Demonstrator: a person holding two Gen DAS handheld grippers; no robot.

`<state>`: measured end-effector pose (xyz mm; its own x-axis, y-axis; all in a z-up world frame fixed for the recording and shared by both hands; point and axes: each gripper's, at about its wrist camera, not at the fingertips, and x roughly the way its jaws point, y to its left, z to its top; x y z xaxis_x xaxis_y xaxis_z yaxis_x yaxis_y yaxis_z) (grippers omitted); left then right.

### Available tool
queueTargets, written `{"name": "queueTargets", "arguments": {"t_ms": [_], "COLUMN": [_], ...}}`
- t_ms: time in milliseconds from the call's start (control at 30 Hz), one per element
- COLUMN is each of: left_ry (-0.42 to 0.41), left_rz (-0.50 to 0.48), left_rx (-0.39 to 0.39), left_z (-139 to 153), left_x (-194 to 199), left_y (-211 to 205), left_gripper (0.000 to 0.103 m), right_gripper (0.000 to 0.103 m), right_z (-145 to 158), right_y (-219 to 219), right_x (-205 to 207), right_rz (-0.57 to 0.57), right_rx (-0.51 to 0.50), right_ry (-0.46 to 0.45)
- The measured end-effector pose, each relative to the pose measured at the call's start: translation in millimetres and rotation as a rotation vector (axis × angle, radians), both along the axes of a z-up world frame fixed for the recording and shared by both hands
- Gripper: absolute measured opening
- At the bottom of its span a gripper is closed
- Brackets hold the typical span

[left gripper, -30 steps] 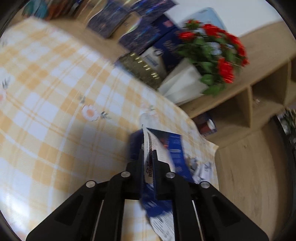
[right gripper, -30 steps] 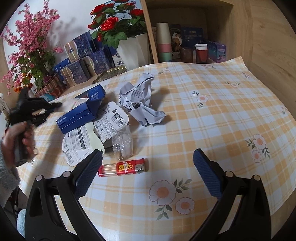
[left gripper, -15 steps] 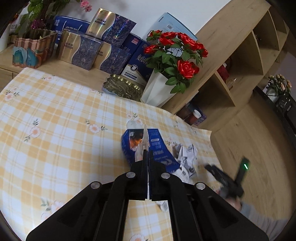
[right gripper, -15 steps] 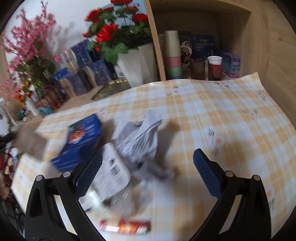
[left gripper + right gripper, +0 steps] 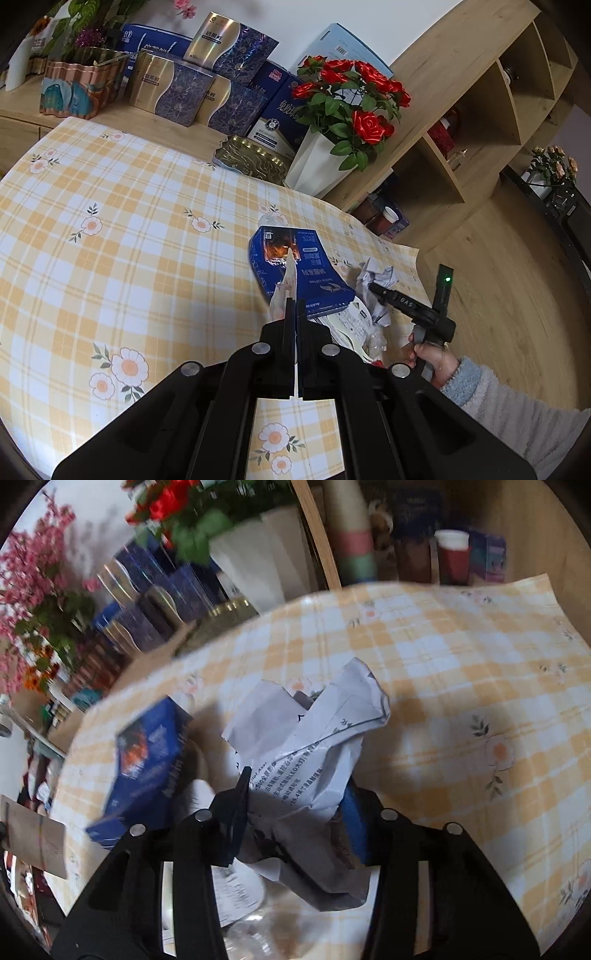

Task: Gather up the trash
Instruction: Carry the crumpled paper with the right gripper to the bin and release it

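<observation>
Gathering trash off the table

My right gripper (image 5: pixel 295 805), jaws just closing, squeezes the crumpled paper (image 5: pixel 310 738); my left gripper (image 5: pixel 294 306) is clamped on a thin card (image 5: pixel 290 273).

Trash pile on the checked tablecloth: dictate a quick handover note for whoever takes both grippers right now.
Left hand-held gripper: shut, pinching a thin pale flap that looks like part of the blue carton.
Right hand-held gripper: jaws have just been closing around the crumpled paper, pads on it.
Also on the checked tablecloth: a white printed wrapper and clear plastic beside the carton.
Done: two grips made.
Left: carry both off, then collect the rest. No bin is in view.
</observation>
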<state>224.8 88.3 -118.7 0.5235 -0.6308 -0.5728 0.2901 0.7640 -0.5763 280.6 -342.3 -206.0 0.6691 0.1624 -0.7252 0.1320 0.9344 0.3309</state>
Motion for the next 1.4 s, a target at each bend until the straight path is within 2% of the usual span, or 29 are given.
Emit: {"name": "queueTargets", "arguments": {"t_ms": [200,367,500,733,867,1067,1267,1400], "left_ry": [0.023,0.01,0.001,0.0,0.005,0.0,-0.002,0.003], "left_rz": [-0.007,-0.016,-0.036,-0.081,-0.11,-0.124,-0.123,-0.118], "left_rx": [-0.039,-0.018,0.022,0.059,0.076,0.072,0.065,0.067], "left_z": [4,14,20,23,19,15,13,9], "left_x": [-16,-36,-60,-114,-146,-187,-211,-215], "left_y": [-2,-6,-10,-14,-16,-14,-8,-2], "left_gripper": [0.001,0.001,0.001,0.001,0.001,0.001,0.001,0.001], "right_gripper": [0.047,0.047,0.047,0.047,0.047,0.047,0.047,0.047], "right_z": [35,56,65,66,57,34,17,3], "right_y": [4,13,23,41,65,100,132,152], "right_x": [-40,-88,-134,-217,-260,-309,-332,-332], "right_rz": [0.013,0.039,0.061,0.102,0.168,0.274,0.422,0.539], "right_rx": [0.006,0.003,-0.012,0.029,-0.006,0.002,0.003,0.016], "right_ry": [-0.095,-0.136,-0.154,-0.17,-0.15,-0.076,0.01,0.09]}}
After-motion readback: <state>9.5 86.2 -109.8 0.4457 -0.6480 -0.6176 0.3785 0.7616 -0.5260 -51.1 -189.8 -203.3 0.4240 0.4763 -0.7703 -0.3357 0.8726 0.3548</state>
